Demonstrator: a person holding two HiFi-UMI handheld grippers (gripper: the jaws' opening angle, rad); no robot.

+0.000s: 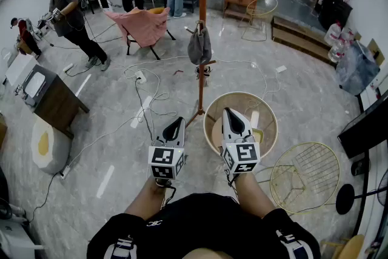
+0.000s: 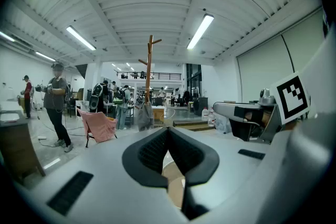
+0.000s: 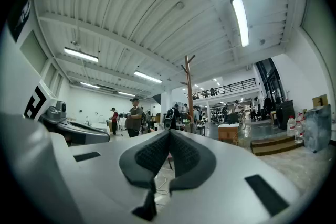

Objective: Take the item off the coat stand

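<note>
The coat stand is a tall orange-brown pole on spread legs, straight ahead on the marbled floor. A grey bag hangs from it about halfway up. My left gripper and right gripper are held side by side near my body, both pointing at the stand and well short of it. Both are shut with nothing between the pads. In the left gripper view the stand and the hanging bag rise beyond the closed fingertips. In the right gripper view the stand is far off above the closed fingertips.
A round wicker basket sits on the floor under my right gripper, and a yellow wire table stands to its right. Cables trail left of the stand's base. A pink chair, a dark cabinet and several people are farther off.
</note>
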